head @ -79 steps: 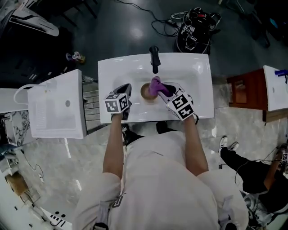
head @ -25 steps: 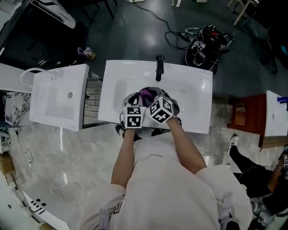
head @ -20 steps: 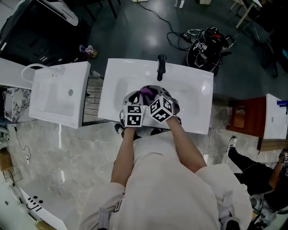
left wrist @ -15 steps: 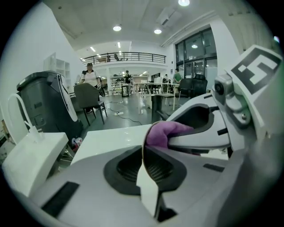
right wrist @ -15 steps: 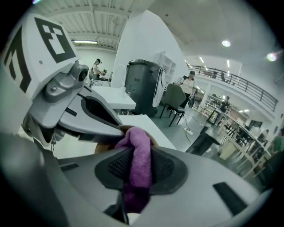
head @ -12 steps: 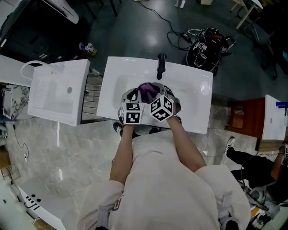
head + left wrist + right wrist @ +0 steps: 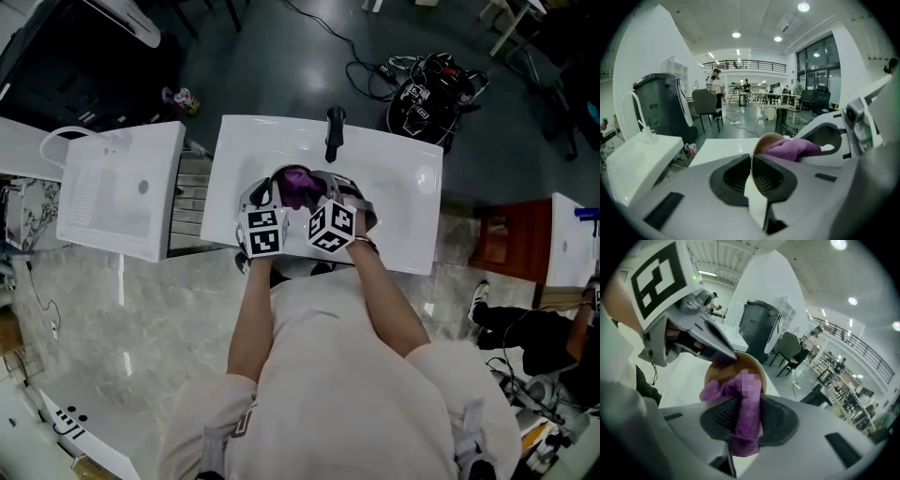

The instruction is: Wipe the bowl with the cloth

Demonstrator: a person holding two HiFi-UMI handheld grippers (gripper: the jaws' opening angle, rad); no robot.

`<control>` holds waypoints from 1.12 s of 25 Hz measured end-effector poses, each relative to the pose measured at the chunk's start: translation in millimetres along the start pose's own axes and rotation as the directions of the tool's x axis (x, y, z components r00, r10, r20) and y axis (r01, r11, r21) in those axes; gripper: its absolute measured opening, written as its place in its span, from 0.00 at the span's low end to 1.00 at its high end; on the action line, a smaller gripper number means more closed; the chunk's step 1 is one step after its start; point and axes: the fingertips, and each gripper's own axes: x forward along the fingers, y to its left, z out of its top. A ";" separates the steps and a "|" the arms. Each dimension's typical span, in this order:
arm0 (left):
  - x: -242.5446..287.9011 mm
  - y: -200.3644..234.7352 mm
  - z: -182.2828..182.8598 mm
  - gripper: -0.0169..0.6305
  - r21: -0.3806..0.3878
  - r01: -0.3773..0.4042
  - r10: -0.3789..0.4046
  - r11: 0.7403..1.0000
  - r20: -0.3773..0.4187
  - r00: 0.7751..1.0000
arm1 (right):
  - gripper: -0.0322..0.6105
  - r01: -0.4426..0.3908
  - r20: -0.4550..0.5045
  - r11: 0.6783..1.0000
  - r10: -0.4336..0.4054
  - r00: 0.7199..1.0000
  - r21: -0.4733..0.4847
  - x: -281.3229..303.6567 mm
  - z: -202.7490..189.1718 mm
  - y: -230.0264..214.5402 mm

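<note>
Clamping tight, the left gripper (image 7: 753, 168) had its jaws closed on the rim of the brown bowl (image 7: 765, 140), the thin edge pinched right between the two pads. The bowl was held up on its side, not sitting flat. Its open face was turned toward the right gripper (image 7: 745, 420).

Over on that side, the right gripper's jaws were shut on the purple cloth (image 7: 717, 391). One fold hung down between them, and the rest was bunched up against the inside of the bowl. From the right gripper view the left gripper's grey tip sat on the bowl's upper rim, its marker cube up above.

From the head view the two grippers were close together over the front half of the white sink (image 7: 403, 187), marker cubes side by side with a small gap between. The cloth showed as a purple patch just beyond them, and the bowl itself was mostly hidden there. The black tap (image 7: 330, 133) stood at the sink's back edge, apart from the grippers.

A second white basin (image 7: 112, 197) stood to the left, separate from the sink. A dark bag with cables (image 7: 427, 80) lay on the floor beyond. A grey bin (image 7: 661, 110) showed in the left gripper view.
</note>
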 end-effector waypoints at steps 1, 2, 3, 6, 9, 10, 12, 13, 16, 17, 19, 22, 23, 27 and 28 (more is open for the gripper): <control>-0.3 4.7 0.4 0.06 -0.019 -0.005 0.005 1.000 0.002 1.000 | 0.20 -0.007 -0.005 1.000 0.007 1.000 -0.028 1.2 1.6 3.9; -0.9 8.4 0.4 0.06 -0.041 -0.007 0.007 0.999 0.005 1.000 | 0.20 -0.021 -0.010 0.999 0.021 1.000 -0.048 2.0 3.2 8.8; -2.0 10.1 0.3 0.06 -0.063 -0.005 0.006 0.998 0.007 1.000 | 0.20 -0.040 -0.016 0.997 0.039 0.999 -0.058 2.0 3.9 14.0; -2.8 9.4 2.6 0.07 -0.098 0.006 -0.004 0.995 0.020 1.000 | 0.19 -0.085 -0.026 0.994 0.083 0.996 -0.070 2.0 3.4 25.7; -3.7 10.7 5.5 0.07 -0.096 0.012 -0.010 0.995 0.029 1.000 | 0.19 -0.125 -0.033 0.986 0.123 0.992 -0.106 5.7 7.6 39.4; -4.1 10.9 6.5 0.08 -0.097 0.015 -0.012 0.995 0.032 0.999 | 0.19 -0.140 -0.037 0.982 0.137 0.990 -0.123 6.7 9.7 44.1; -4.9 9.5 8.2 0.08 -0.091 0.023 -0.020 0.996 0.030 0.999 | 0.19 -0.169 -0.044 0.973 0.164 0.986 -0.157 7.6 14.4 52.0; -5.0 7.7 8.5 0.08 -0.087 0.029 -0.027 0.996 0.027 0.999 | 0.19 -0.179 -0.046 0.969 0.174 0.984 -0.172 7.7 17.2 55.1; -4.3 -0.2 9.6 0.08 -0.075 0.060 -0.058 0.995 0.029 0.998 | 0.19 -0.185 -0.043 0.960 0.180 0.983 -0.211 8.1 24.1 59.8; -4.7 -2.9 9.8 0.08 -0.066 0.072 -0.070 0.995 0.028 0.997 | 0.19 -0.180 -0.041 0.959 0.175 0.984 -0.221 8.9 25.3 59.7; -6.4 -8.9 9.9 0.08 -0.040 0.098 -0.097 0.994 0.022 0.995 | 0.19 -0.169 -0.034 0.961 0.166 0.986 -0.218 10.9 25.5 56.1; -10.5 -22.9 7.9 0.08 0.006 0.132 -0.132 0.991 0.008 0.991 | 0.19 -0.142 -0.023 0.972 0.140 0.990 -0.185 11.1 21.1 47.1; -11.2 -26.1 7.3 0.09 0.018 0.137 -0.137 0.990 0.004 0.991 | 0.19 -0.124 -0.018 0.977 0.123 0.992 -0.173 10.8 19.8 42.6; -10.6 -32.2 5.5 0.08 0.009 0.168 -0.168 0.986 -0.015 0.986 | 0.19 -0.025 0.012 0.993 0.026 1.000 -0.115 8.1 20.1 16.9; -10.2 -34.5 4.4 0.08 0.013 0.173 -0.173 0.985 -0.018 0.985 | 0.19 -0.004 0.016 0.995 0.005 1.000 -0.099 7.2 20.1 11.2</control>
